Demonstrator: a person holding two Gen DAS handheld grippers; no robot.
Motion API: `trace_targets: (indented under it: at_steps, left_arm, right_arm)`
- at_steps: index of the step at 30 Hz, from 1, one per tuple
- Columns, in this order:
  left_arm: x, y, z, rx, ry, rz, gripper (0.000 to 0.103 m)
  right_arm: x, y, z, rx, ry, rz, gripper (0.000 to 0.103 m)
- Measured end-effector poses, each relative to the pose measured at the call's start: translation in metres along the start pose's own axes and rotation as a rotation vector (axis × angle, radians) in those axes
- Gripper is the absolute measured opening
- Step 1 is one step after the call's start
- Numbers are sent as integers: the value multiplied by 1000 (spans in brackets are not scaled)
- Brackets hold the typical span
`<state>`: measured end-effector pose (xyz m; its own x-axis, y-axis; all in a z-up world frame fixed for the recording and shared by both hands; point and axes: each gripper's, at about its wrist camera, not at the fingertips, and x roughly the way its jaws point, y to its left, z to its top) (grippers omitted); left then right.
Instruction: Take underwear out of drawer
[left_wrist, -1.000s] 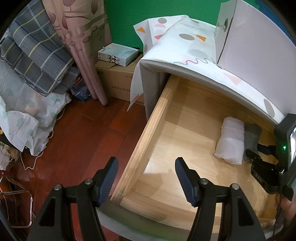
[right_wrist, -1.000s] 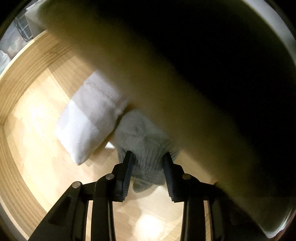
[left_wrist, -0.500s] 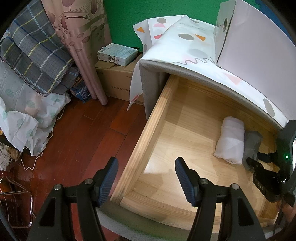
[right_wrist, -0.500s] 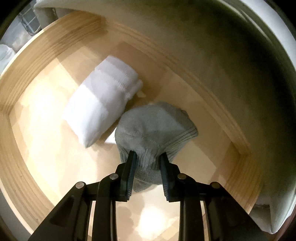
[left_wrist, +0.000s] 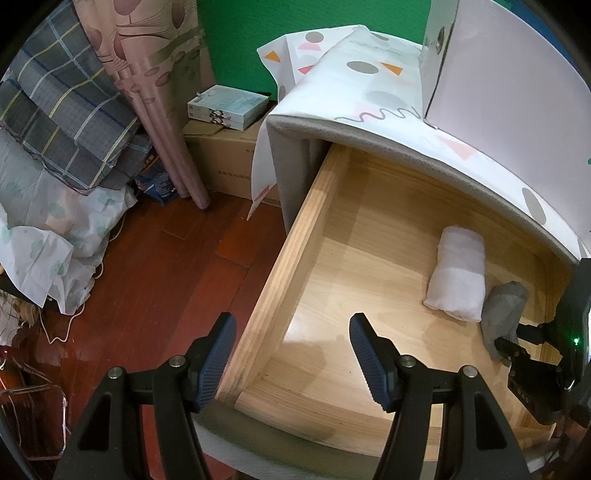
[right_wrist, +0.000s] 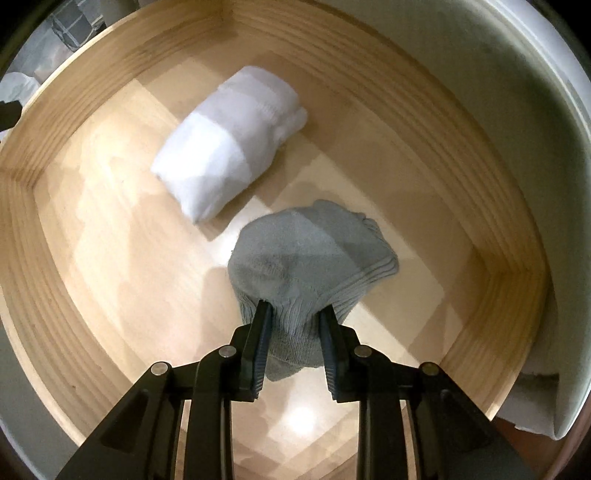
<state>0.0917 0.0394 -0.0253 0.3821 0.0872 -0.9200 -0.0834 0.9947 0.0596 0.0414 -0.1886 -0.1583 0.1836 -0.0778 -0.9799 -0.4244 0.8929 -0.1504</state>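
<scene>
So the right tongs (right_wrist: 295, 317) are clamping down on the grey underwear (right_wrist: 314, 254), pinching a bunched fold of the knit between the pads. The bundle is sitting in the open wooden drawer (left_wrist: 258, 306), near the right wall and toward the back where the drawer is sliding out from under the cabinet top. From what I can see it looks like it's just coming off the drawer floor, though I honestly can't tell if the bottom is still brushing the wood.

Just beside it, toward the middle of the drawer's back edge, there's a white folded bundle (right_wrist: 229, 144) lying flat, close to the grey one and not being touched by anything.

The left tongs (left_wrist: 291, 354) are hanging released and holding nothing, straddling the front left corner of the drawer, one finger over the red wooden floor (left_wrist: 147, 277) and one over the drawer.

Step-wise I'd say the grab is done and the lifting out is what's happening now. Next move is calling for a straight pull up, clearing the right wall and the overhanging cabinet top covered with the patterned cloth (left_wrist: 369, 85), without the loose fabric sagging and catching the rim. Grip is only on a fold, so it could be slipping if yanked.
</scene>
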Motion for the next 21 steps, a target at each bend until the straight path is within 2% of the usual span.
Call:
trace_targets:
  at_steps: [3,4,5,8,9,10,13,21]
  left_arm:
    - [0,-1,-1,6,1,0,65]
    - [1,-1,-1,6,1,1,65]
    - [1,-2,-1,6,1,0,65]
    - [0,-3,-1,10,1,1,65]
    - [0,-3,-1,10,1,0,65]
    - [0,-3,-1,9,1,1,65]
    - [1,-4,-1,12,2,0,65]
    - [1,-5,-1,14,2,1,65]
  right_arm:
    - [-1,20,0,-5,9,-2,23]
    - [-4,21,-10,-6,12,-3,23]
    - [-5,19,2,-8,16,-3,23]
    - [-9,19,-20,-9,26,-2,23]
    - [-5,17,19,-11,30,-1,23]
    - [-3,16,40,-13,35,0,23]
    - [-8,10,55,-10,44,5,23]
    - [-1,2,62,0,83,33,23]
